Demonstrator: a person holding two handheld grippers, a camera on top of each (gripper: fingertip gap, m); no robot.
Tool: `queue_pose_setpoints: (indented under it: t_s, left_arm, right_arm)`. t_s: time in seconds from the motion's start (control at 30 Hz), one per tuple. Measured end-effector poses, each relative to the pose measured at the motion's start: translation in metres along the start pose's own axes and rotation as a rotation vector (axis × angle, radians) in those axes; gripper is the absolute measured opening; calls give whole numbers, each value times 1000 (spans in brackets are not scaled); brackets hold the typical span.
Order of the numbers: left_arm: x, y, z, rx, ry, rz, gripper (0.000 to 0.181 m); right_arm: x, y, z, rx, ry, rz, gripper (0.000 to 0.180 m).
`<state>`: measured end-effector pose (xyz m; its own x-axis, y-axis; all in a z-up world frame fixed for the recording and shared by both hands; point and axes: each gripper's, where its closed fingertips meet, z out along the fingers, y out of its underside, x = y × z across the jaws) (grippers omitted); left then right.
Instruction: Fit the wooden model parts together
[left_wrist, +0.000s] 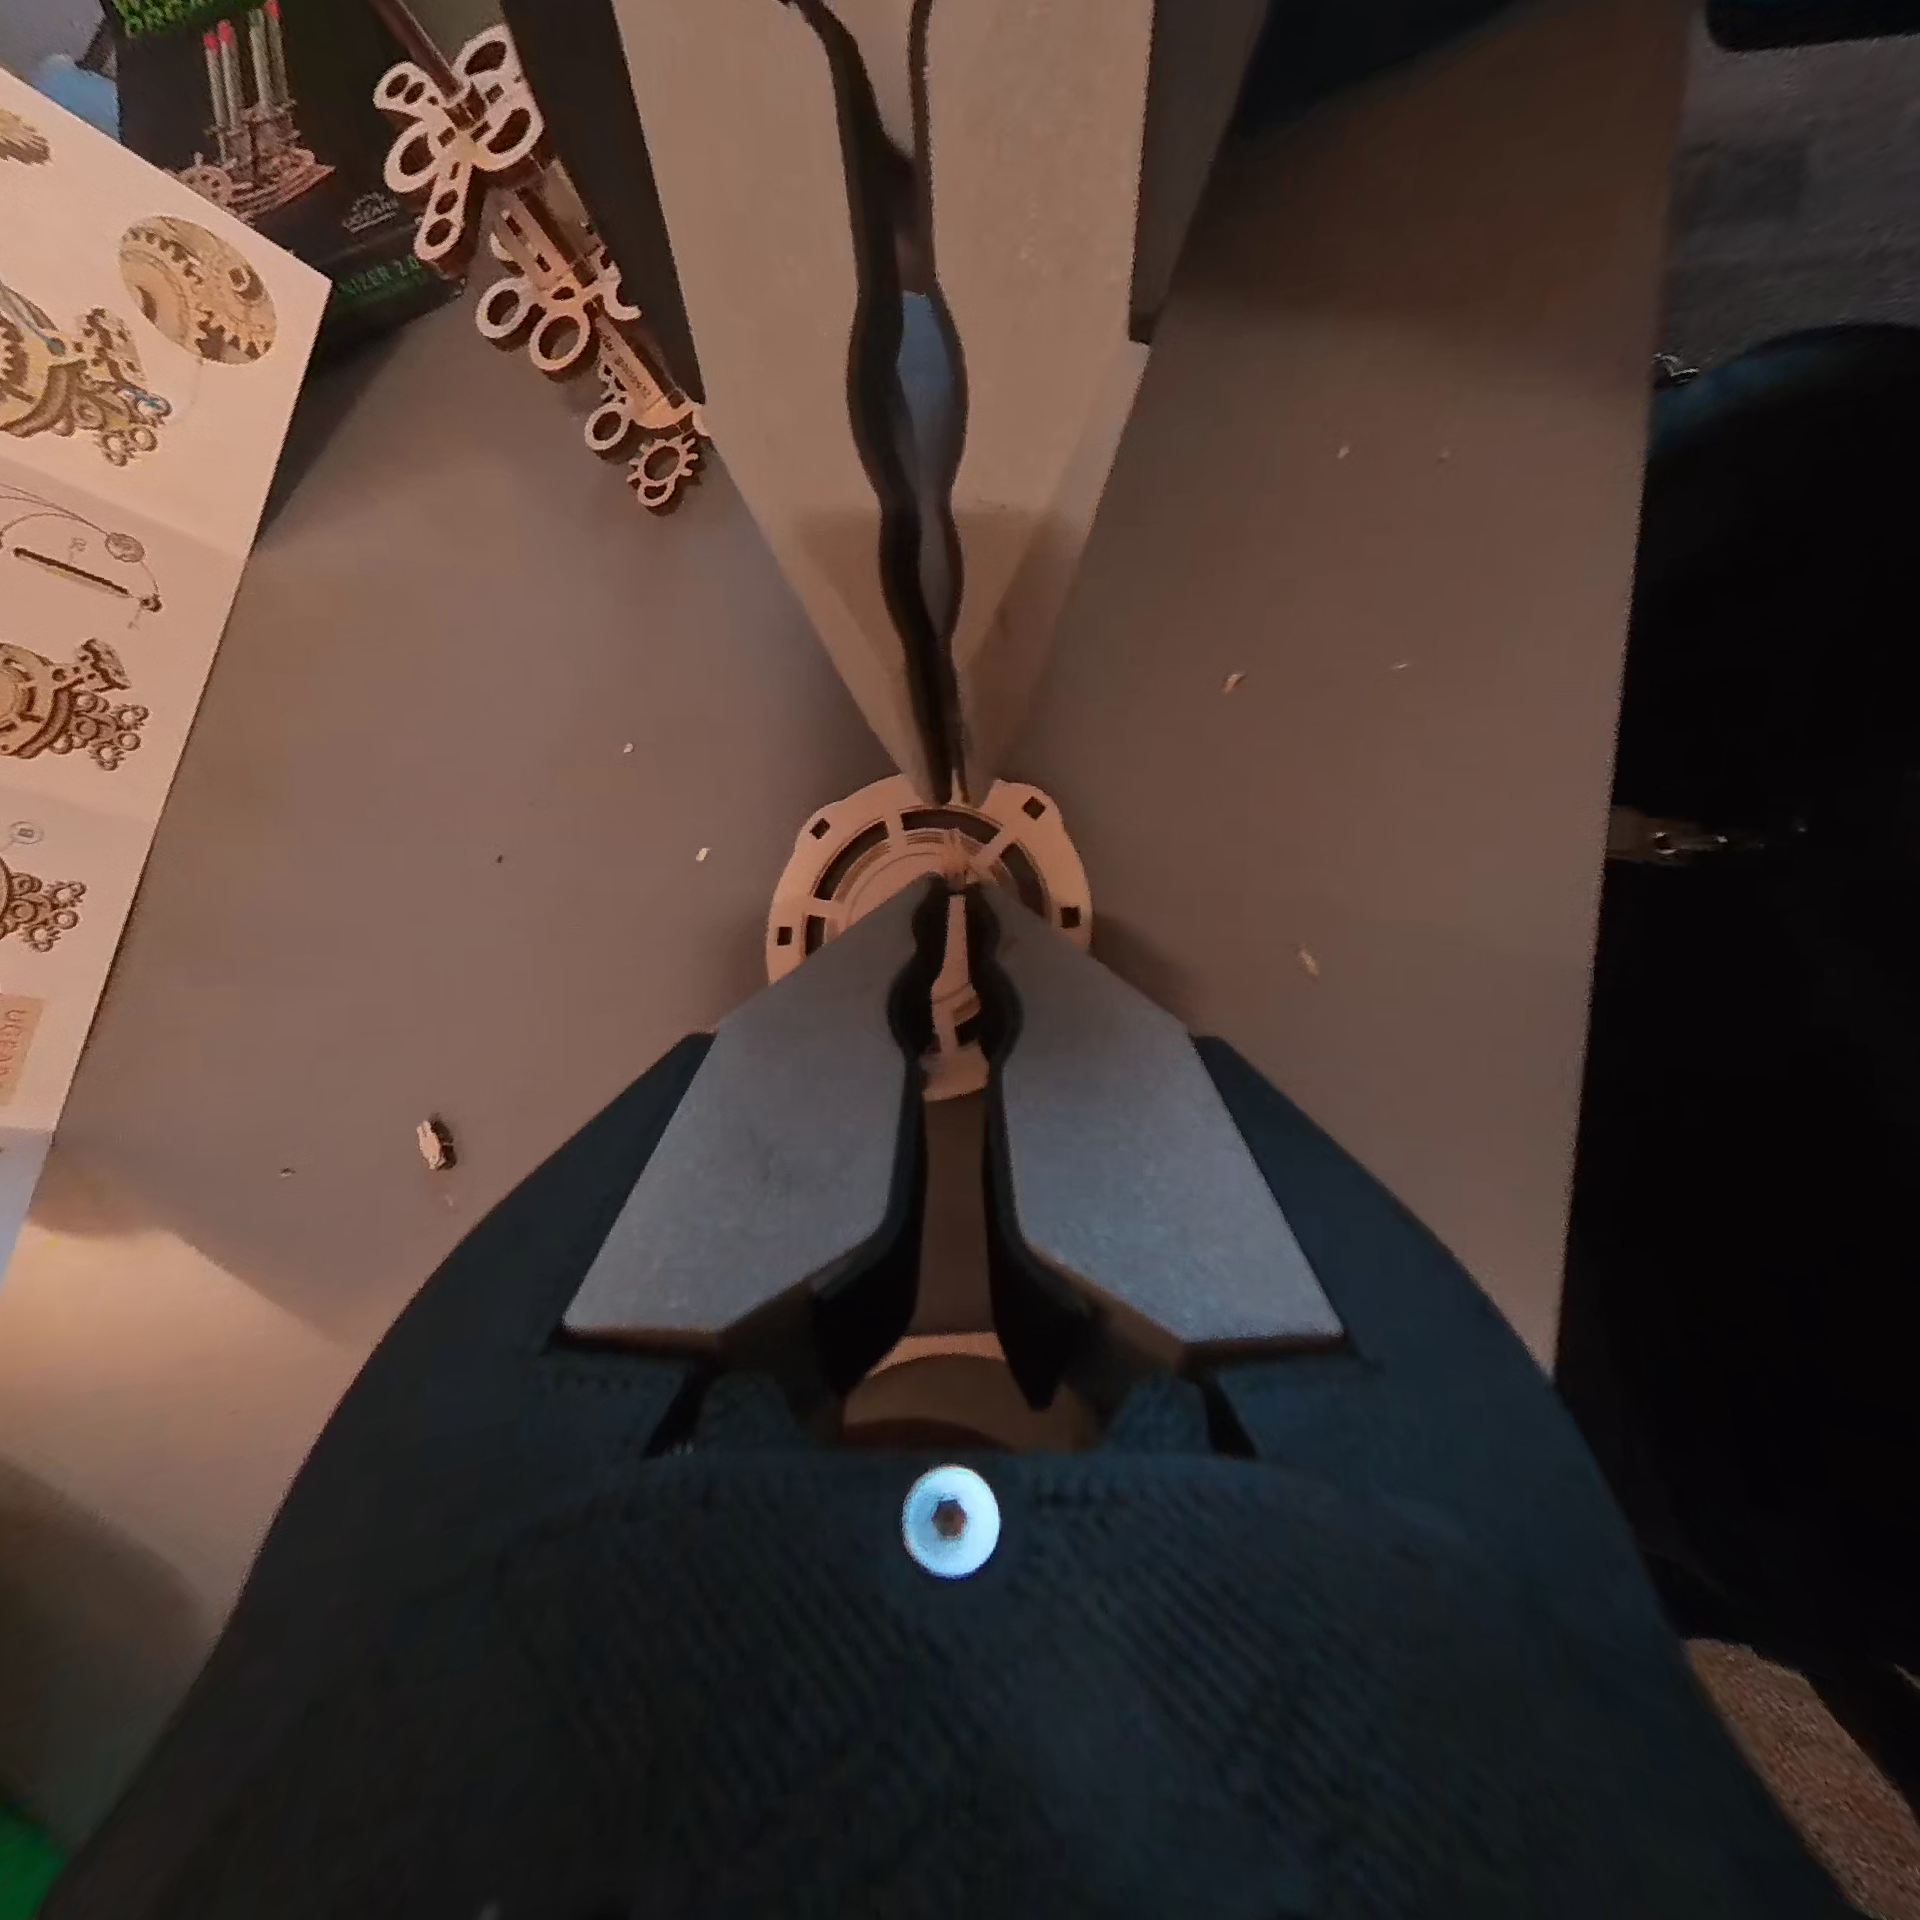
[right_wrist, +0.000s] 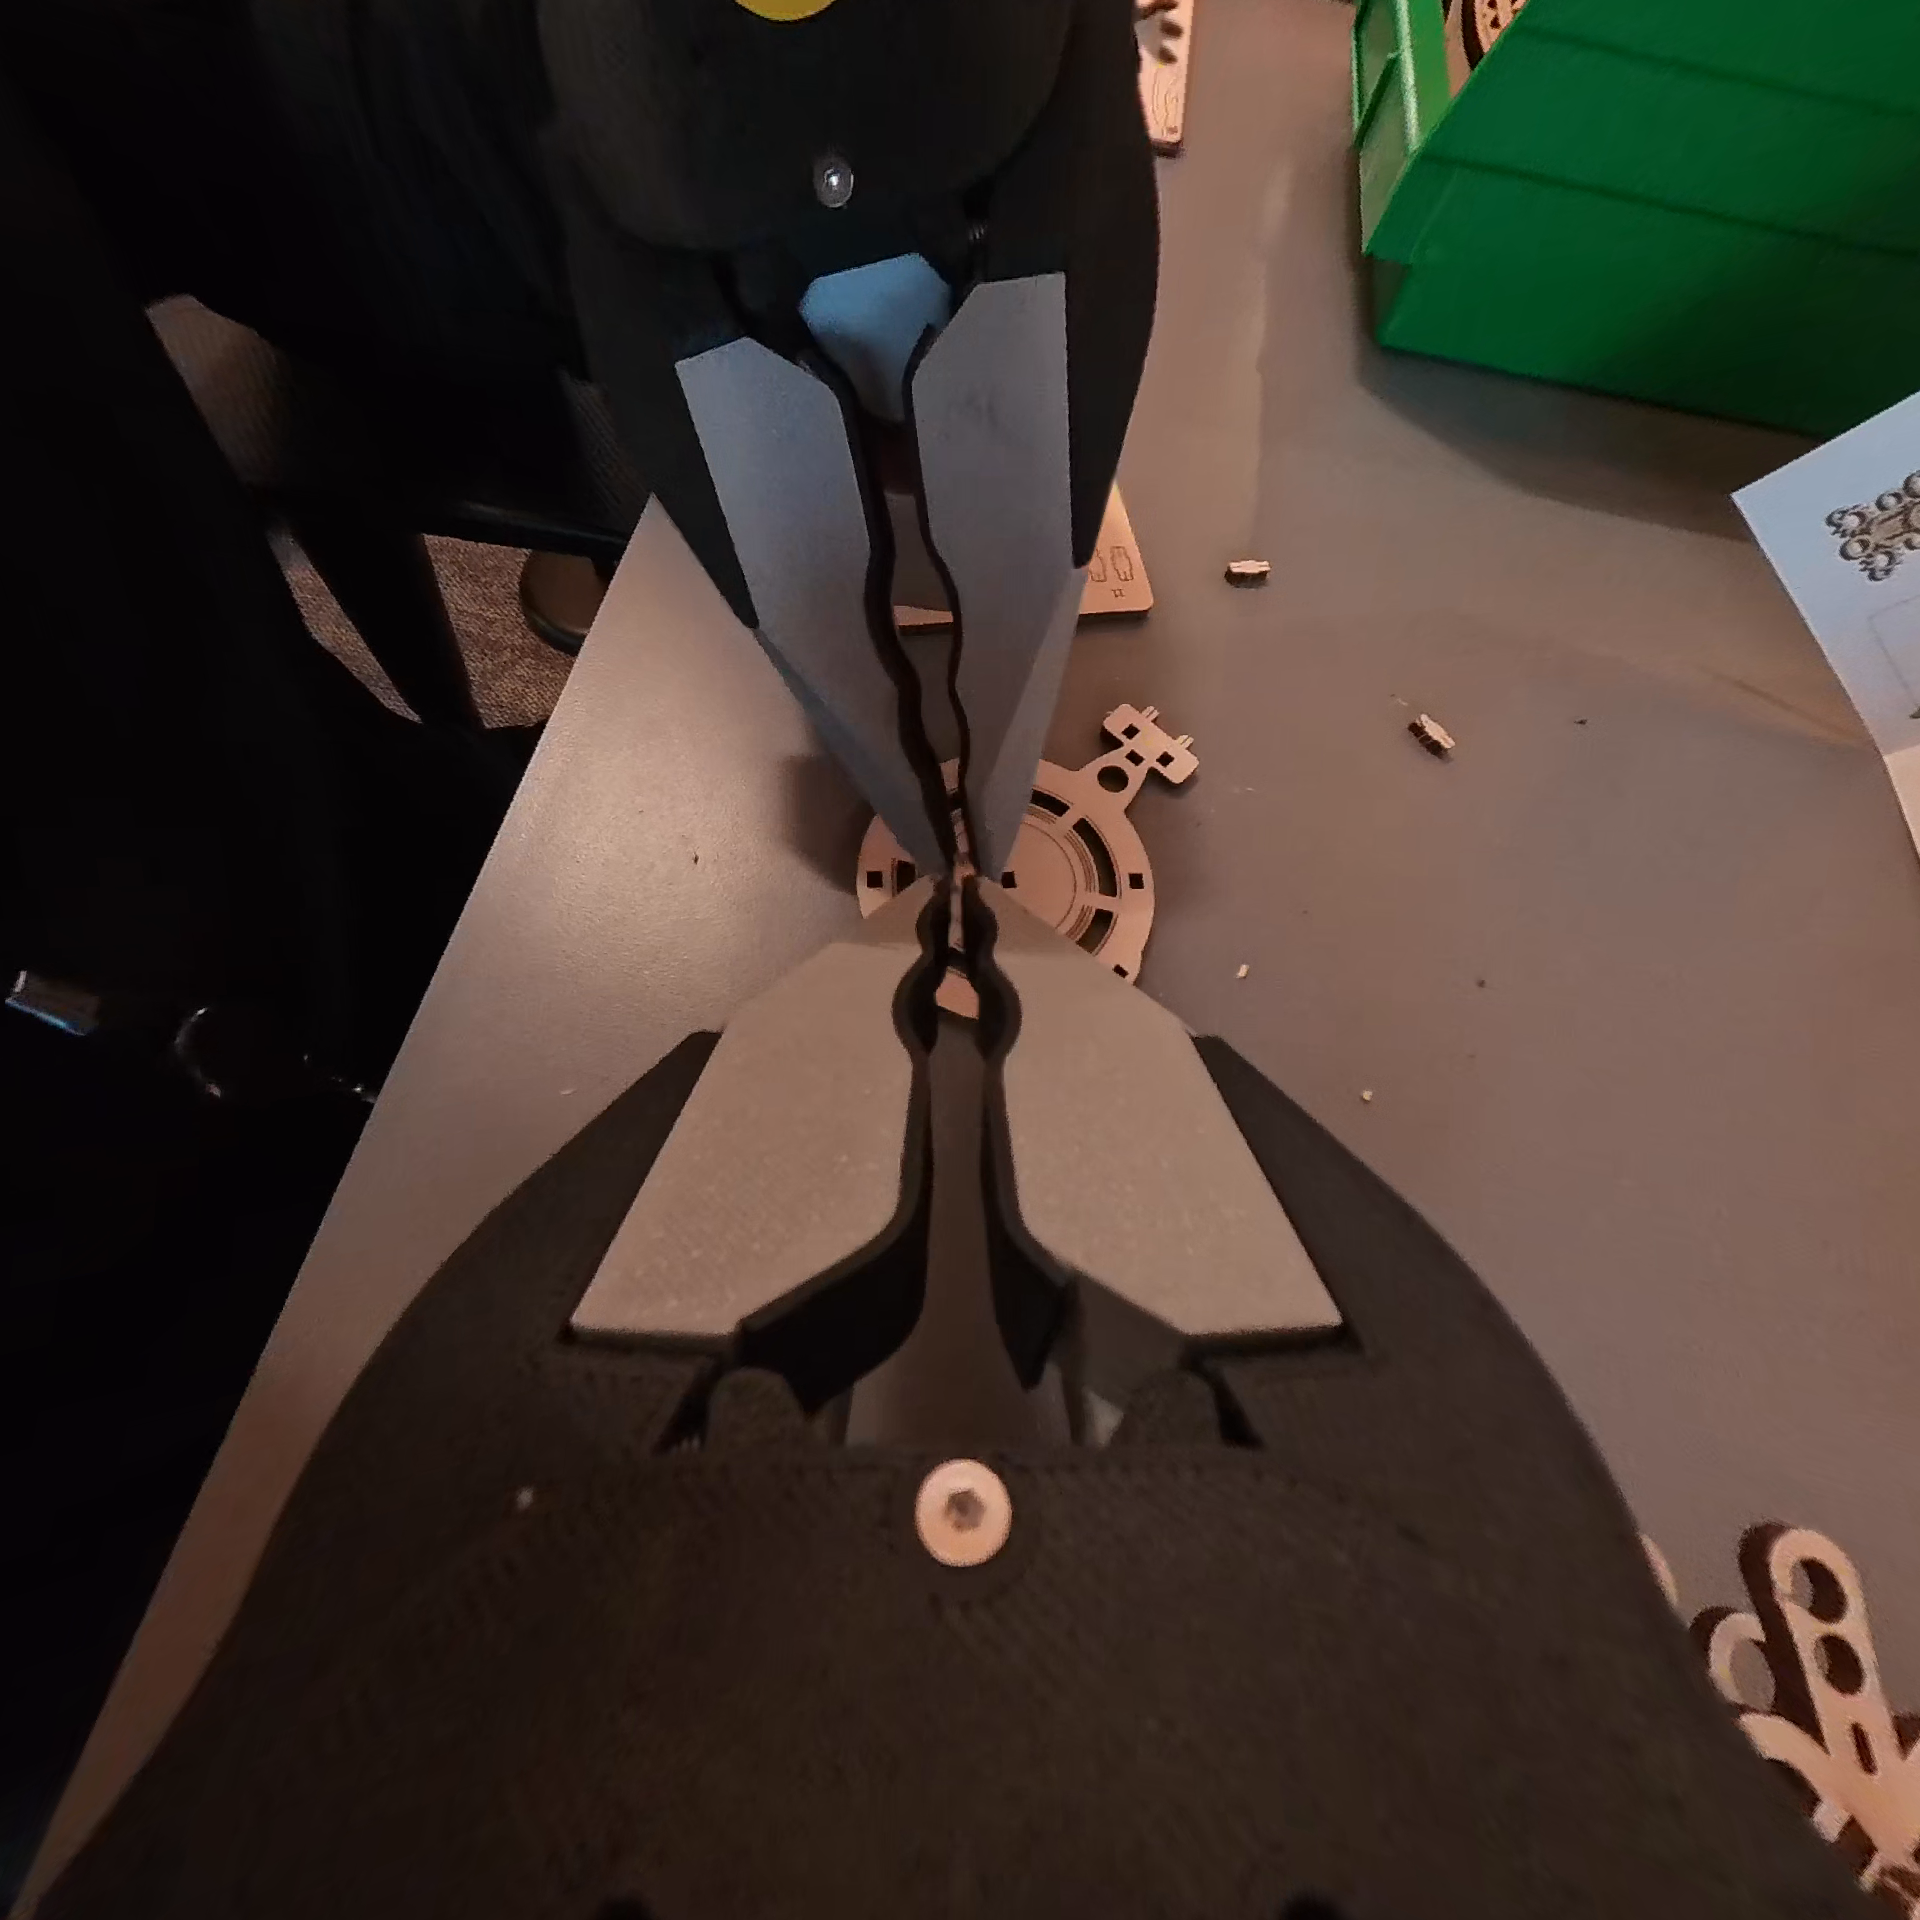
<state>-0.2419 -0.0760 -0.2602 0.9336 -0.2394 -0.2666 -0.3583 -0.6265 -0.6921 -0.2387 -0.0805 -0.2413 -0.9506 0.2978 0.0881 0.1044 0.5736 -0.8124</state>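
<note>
Both claws, left (left_wrist: 948, 894) and right (right_wrist: 958, 894), seemingly pinched shut over the wooden disc (right_wrist: 1081, 883).

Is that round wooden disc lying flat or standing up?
Flat: the round wooden disc lies face-up on the grey table, both grippers' tips meeting over it.

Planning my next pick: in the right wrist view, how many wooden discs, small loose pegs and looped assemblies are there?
Round disc: 1
Small loose pegs: 2
Looped assembly: 1
Total: 4
</note>
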Motion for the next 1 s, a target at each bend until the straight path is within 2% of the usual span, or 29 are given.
queue_pose_setpoints:
  t_s: [0.3,1.0]
  left_arm:
    - [3,-3,-4,3,0,35,1]
    - [4,-12,-8,99,60,-65,0]
  right_arm:
    - [-1,4,5,-27,4,-13,0]
    - [-4,6,7,-18,-64,74,0]
